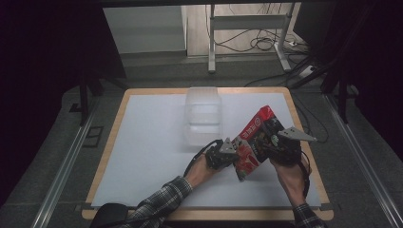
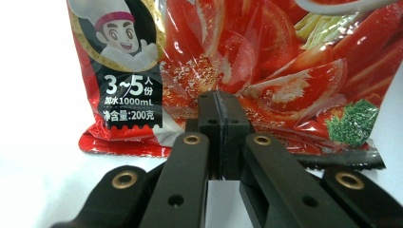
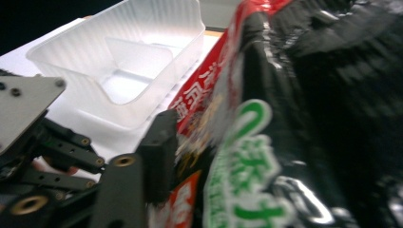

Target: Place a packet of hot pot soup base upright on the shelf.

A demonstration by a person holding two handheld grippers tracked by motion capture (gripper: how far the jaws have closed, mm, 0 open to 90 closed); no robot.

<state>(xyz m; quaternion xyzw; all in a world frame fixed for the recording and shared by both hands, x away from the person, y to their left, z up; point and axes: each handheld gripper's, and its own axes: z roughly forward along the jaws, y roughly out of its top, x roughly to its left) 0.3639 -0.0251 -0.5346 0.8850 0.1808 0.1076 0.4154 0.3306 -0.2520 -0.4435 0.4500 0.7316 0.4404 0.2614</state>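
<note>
Red-and-black glossy plastic food pouch [image 1: 254, 140] is held tilted above the white table [image 1: 152, 142], near the clear plastic tray [image 1: 203, 118]. Left gripper [image 1: 227, 154] is clamped on its lower edge; right gripper [image 1: 280, 145] has the pouch between its jaws, contact unclear. Risk: the slick film slips out and drops if the right grip isn't seated.

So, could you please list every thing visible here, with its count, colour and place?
food pouch: one, red and black, raised above the table's right part, held between both grippers
plastic container: one, clear, far middle of the table
table: one, white top with wooden rim
left hand-held gripper: one, black, shut on the pouch's lower edge
right hand-held gripper: one, black, against the pouch's right side, grip unclear
sleeves: two, plaid, bottom edge
</note>
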